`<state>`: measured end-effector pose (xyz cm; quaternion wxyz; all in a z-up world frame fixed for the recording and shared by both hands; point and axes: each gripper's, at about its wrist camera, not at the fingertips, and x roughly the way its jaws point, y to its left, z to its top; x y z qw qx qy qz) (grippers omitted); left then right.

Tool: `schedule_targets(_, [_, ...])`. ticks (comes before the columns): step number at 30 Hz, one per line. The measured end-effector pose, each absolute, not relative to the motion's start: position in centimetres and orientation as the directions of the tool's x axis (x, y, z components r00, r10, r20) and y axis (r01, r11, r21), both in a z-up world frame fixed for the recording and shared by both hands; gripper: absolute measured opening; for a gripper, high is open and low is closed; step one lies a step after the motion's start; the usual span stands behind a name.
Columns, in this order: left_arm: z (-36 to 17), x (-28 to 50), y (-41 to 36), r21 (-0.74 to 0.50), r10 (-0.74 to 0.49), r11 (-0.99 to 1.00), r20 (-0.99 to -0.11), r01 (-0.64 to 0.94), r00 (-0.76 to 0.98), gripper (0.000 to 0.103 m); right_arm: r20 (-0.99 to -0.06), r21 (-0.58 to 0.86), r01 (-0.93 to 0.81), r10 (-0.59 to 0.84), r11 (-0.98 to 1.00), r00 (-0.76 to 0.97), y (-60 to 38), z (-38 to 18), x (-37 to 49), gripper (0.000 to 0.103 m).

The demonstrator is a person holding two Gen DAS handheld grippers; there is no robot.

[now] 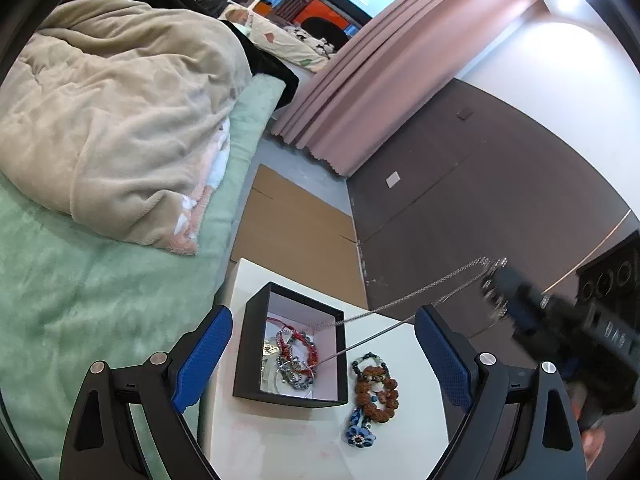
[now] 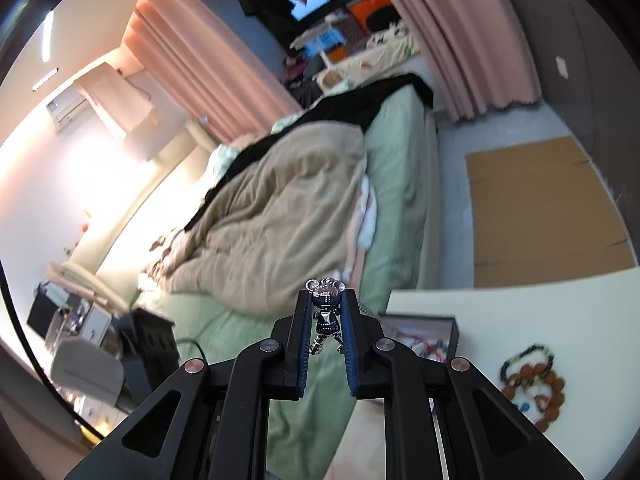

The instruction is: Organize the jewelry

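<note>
A black jewelry box (image 1: 246, 354) with a white lining stands on a small white table (image 1: 280, 436). It holds several tangled red and silver bracelets (image 1: 294, 354). A silver chain necklace (image 1: 404, 302) runs taut from inside the box up to my right gripper (image 1: 500, 292), which is shut on its metal figure pendant (image 2: 326, 312) and holds it above the table's right side. A brown bead bracelet (image 1: 376, 392) with a blue flower charm lies on the table right of the box; it also shows in the right wrist view (image 2: 536, 388). My left gripper (image 1: 324, 354) is open and empty over the box.
A bed with a green sheet (image 1: 80, 300) and a beige blanket (image 1: 112, 120) lies left of the table. Flat cardboard (image 1: 296, 224) lies on the floor behind it. A dark wall panel (image 1: 480, 200) and pink curtain (image 1: 380, 80) stand at the right.
</note>
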<state>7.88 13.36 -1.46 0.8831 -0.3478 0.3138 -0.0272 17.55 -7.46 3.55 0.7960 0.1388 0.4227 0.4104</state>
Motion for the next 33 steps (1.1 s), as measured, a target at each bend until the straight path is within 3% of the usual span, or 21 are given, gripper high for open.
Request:
schedule_targets(1, [-1.5,7.9,13.2,-0.627,-0.264,0.760,-0.539,-0.172,0.800,0.092,-0.558,0.583,-0.534,0.779,0.613,0.286,-7.6,2.9,17.6,0.027])
schedule_targets(2, [-1.5,8.0,13.1,-0.621,-0.259,0.764,-0.542,-0.174,0.799,0.092,-0.554,0.601,-0.526,0.788,0.601,0.269,-7.9,2.2,17.7,0.050])
schedule_targets(3, [-1.5,8.1,12.9,-0.615,-0.255,0.768,-0.546,-0.176,0.798,0.092,-0.541,0.615,-0.516,0.795,0.597,0.275,-8.4,1.4,17.7,0.065])
schedule_targets(4, [-1.6,8.2,12.7,-0.609,-0.251,0.773,-0.551,-0.178,0.796,0.092,-0.532,0.616,-0.511,0.795,0.600,0.291,-9.1,1.0,17.7,0.068])
schedule_targets(18, [-2.2,10.1,7.6,-0.538,-0.276,0.834,-0.600,-0.124,0.751,0.092,-0.648,0.558,-0.347,0.658,0.753,0.384,-17.6,-1.9,17.8,0.068])
schedule_targets(33, [-3.1,10.8,1.6,-0.430,-0.291,0.902,-0.662,-0.033,0.691,0.092,-0.664,0.593,-0.162,0.593,0.789,0.456,-25.0,-3.7,15.6,0.068])
